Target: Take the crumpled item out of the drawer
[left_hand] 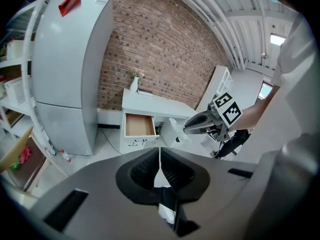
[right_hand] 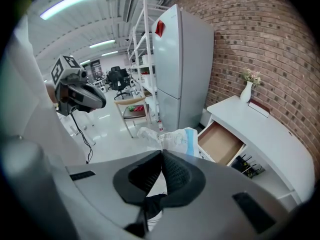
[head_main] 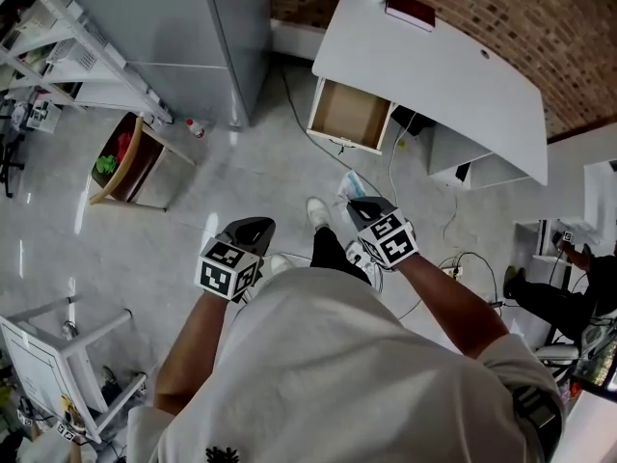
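The fridge (head_main: 178, 37) stood at far left. My left tongs (head_main: 253, 228) (left_hand: 160, 156) were clenched, jaws pressed together with nothing between them, held over the floor (head_main: 222, 177). To their right, my right tongs (head_main: 359, 205) (right_hand: 161, 151) were clamped on the wrapper (head_main: 351, 185) (right_hand: 175, 136), crumpled, white with a blue patch. It was in the air, clear of the drawer (head_main: 349, 116) (right_hand: 220, 143) and near its front. The drawer hung open under the white tabletop (head_main: 434, 66).

Overhead head view, two jaw-level views (drawer (head_main: 351, 114) shared)
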A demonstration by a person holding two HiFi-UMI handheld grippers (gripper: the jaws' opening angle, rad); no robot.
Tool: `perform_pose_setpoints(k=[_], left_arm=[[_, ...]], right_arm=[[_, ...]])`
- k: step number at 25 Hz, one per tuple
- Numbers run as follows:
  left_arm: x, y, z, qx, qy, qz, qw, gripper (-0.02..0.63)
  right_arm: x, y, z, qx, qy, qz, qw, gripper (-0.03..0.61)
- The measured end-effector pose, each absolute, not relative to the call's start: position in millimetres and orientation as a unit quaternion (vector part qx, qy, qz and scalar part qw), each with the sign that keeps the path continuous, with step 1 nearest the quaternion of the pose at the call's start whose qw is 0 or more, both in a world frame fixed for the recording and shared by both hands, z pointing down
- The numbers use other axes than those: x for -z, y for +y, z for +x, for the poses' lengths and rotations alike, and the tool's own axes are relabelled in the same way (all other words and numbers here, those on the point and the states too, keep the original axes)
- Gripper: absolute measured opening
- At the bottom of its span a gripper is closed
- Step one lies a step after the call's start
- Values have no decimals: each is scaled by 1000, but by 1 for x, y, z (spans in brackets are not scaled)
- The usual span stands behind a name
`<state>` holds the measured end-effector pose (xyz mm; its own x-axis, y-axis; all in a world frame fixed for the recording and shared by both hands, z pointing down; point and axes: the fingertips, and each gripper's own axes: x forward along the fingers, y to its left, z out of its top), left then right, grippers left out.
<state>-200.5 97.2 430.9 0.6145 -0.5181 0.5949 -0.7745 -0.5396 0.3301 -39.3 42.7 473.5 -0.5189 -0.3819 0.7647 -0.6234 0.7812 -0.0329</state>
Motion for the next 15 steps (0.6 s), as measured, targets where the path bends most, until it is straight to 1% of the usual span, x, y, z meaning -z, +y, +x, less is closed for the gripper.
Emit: perform_pose_setpoints(k=[15], left_arm=[[-428, 113, -197, -224, -378, 848, 295, 29]], right_arm=[[-458, 58, -47, -149, -867, 285, 379, 29]])
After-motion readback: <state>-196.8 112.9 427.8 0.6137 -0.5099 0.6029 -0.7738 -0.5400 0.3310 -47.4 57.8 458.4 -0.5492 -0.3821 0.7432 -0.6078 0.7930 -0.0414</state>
